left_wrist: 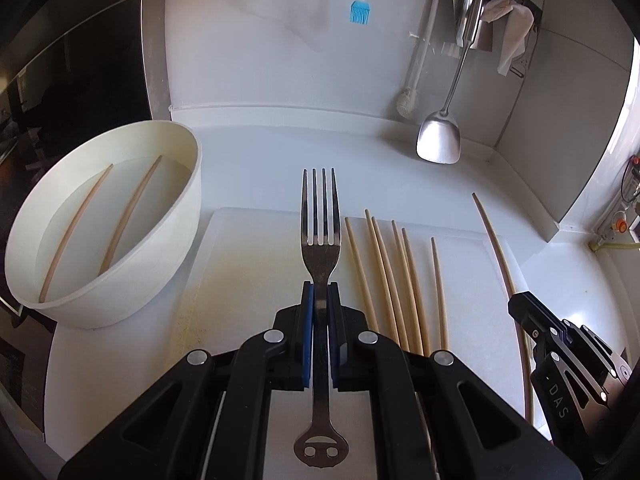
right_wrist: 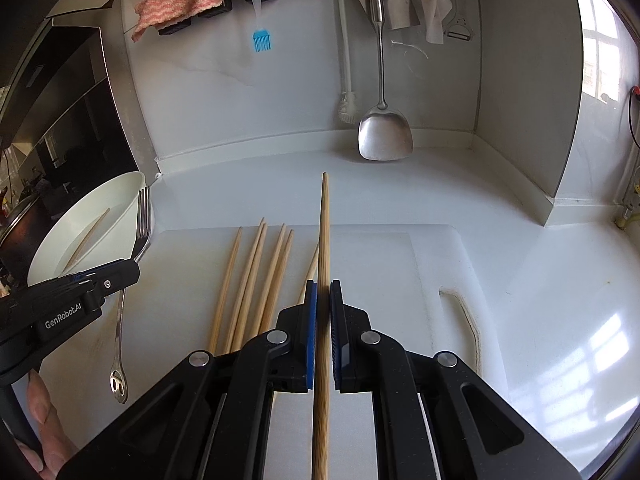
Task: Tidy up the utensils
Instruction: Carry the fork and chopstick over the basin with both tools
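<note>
Left gripper (left_wrist: 319, 292) pinching fork (left_wrist: 321, 216) at the neck, tines pointing forward, long axis in line with the fingers, held above cutting board (left_wrist: 240, 264). Right gripper (right_wrist: 323, 292) clamping single chopstick (right_wrist: 324, 216) lengthwise between closed pads, tip forward. White bowl (left_wrist: 176, 240) standing at far left, beside the board, nearer the left gripper; holding two chopsticks in bowl (left_wrist: 132, 208), seemingly in shallow water. Loose chopsticks (left_wrist: 392, 276) lying roughly parallel on the board between the two grippers. Likely next: carrying each held piece leftward to the bowl.
</note>
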A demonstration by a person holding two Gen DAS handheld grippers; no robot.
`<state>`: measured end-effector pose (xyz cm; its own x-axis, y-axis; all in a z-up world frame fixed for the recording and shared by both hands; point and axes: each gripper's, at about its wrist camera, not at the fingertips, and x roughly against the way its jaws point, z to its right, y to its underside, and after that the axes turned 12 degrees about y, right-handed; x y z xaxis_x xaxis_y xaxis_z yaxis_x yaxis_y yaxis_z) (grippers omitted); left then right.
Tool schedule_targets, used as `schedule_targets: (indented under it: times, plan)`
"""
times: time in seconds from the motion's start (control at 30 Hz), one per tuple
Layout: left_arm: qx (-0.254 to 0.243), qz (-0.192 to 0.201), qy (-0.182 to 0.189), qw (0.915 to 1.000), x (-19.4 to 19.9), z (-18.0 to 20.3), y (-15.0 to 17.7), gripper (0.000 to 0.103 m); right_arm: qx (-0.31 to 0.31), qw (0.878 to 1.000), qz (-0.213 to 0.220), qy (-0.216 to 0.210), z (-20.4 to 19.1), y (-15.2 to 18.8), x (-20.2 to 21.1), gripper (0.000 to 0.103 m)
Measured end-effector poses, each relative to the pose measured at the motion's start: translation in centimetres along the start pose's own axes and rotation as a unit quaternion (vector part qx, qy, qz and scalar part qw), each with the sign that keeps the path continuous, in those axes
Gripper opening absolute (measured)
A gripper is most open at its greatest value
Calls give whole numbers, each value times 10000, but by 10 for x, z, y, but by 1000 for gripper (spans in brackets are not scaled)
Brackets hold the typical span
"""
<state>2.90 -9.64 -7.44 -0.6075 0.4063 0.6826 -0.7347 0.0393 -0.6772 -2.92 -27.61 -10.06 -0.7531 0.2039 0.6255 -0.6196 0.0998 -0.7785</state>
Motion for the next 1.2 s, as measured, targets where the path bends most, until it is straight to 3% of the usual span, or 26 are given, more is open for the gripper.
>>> schedule_targets:
  times: [0.33, 0.67, 1.0, 1.2]
  plan:
    - [283, 314, -299, 9987, 62, -23, -31, 7, 186, 9984, 206, -494, -27, -40, 36, 6]
    - [393, 642, -614, 9953, 117, -108, -75, 7, 564, 9931, 431, -930, -125, -82, 56, 6]
    - [182, 334, -525, 9979, 110, -230, -100, 7, 428, 9930, 115, -1093, -248, -110, 32, 6]
    - [205, 56, -468, 9987, 89, -272, -99, 7, 547, 9918, -279, -1122, -300, -108, 2, 6]
